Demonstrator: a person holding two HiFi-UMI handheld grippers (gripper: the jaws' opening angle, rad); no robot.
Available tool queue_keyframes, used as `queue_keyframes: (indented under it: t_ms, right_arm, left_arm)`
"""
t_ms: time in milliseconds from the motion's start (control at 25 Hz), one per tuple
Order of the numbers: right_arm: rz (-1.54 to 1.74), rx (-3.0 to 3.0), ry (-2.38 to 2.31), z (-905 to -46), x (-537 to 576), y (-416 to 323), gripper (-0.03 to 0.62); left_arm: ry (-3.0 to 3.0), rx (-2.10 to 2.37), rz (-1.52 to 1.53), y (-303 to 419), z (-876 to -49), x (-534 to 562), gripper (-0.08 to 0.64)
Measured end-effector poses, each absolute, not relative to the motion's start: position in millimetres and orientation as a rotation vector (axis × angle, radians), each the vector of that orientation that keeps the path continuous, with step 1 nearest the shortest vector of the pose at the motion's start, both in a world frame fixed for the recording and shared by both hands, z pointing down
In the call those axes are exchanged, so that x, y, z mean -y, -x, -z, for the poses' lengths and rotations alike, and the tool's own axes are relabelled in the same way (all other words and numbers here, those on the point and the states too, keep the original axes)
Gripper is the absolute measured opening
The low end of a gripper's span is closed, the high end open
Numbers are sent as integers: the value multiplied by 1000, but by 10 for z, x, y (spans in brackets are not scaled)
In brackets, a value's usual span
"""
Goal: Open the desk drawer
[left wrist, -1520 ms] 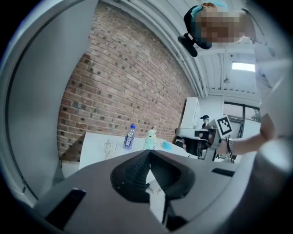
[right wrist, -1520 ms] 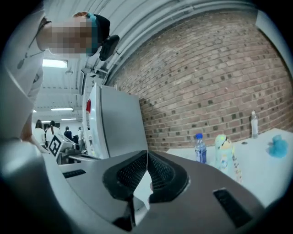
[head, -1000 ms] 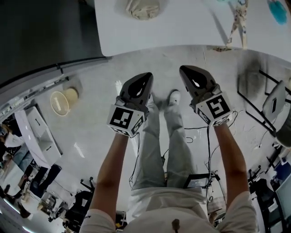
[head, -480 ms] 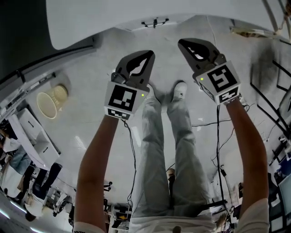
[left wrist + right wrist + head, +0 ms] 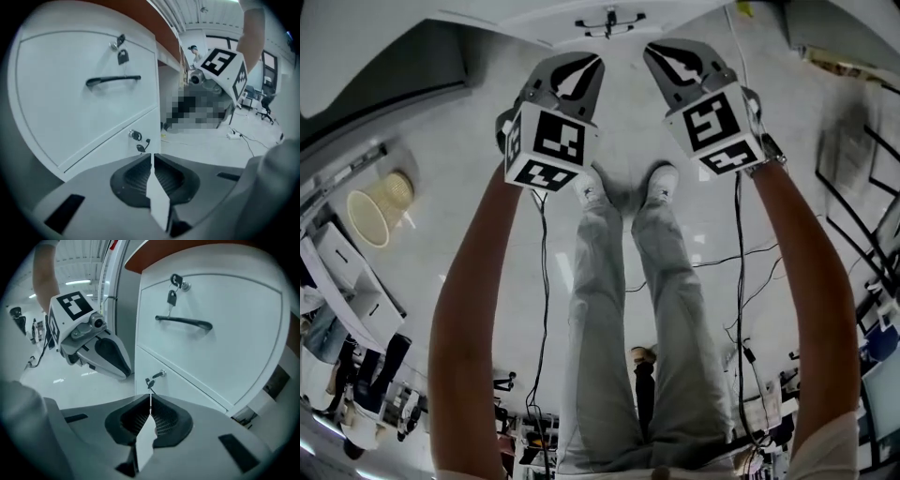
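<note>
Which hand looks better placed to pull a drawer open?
Neither clearly. The left gripper faces the black bar handle of one white drawer; the right gripper faces a matching handle on another drawer. Both are shut, touching nothing.

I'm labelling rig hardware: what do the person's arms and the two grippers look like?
The left gripper and right gripper have grey shells with dark ribbed pads. Each carries a white cube with black square markers, and a thin dark cable trails from each. Short white sleeves; forearms bare.
</note>
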State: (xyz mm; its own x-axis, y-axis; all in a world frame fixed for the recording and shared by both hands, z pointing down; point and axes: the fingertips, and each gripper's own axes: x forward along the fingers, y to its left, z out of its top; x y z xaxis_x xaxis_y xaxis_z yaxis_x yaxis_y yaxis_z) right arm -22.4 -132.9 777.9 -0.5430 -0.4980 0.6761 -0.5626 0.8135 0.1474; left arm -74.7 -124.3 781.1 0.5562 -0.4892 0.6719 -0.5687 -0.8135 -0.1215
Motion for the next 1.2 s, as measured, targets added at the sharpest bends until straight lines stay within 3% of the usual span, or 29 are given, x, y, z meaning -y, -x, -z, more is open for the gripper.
queue_keyframes:
  t_ms: [80, 360, 400, 480, 1000, 1200]
  right_arm:
    - [-56, 2238, -754, -7881, 1382, 252, 29]
    - [104, 2185, -610, -8200, 1535, 355, 31]
    - [131, 2174, -581, -8241, 1551, 365, 42]
    - [167, 2154, -534, -8314, 1584, 398, 129]
    - [282, 2076, -420, -8641, 1794, 579, 127]
    - [432, 2004, -445, -8616, 1854, 531, 46]
  left_arm:
    - [-2687, 880, -1201, 760, -7963, 1339, 72]
    - [-2728, 769, -1403, 701, -8321, 1549, 152]
    - [-2732, 743, -1433, 687, -8373, 1563, 167]
    - [-2757, 723, -1488, 678, -8432, 1610, 176]
    - [-2828, 653, -1743, 538, -8660, 1776, 178]
    - [-2825, 717, -1748, 541, -8610, 1823, 100]
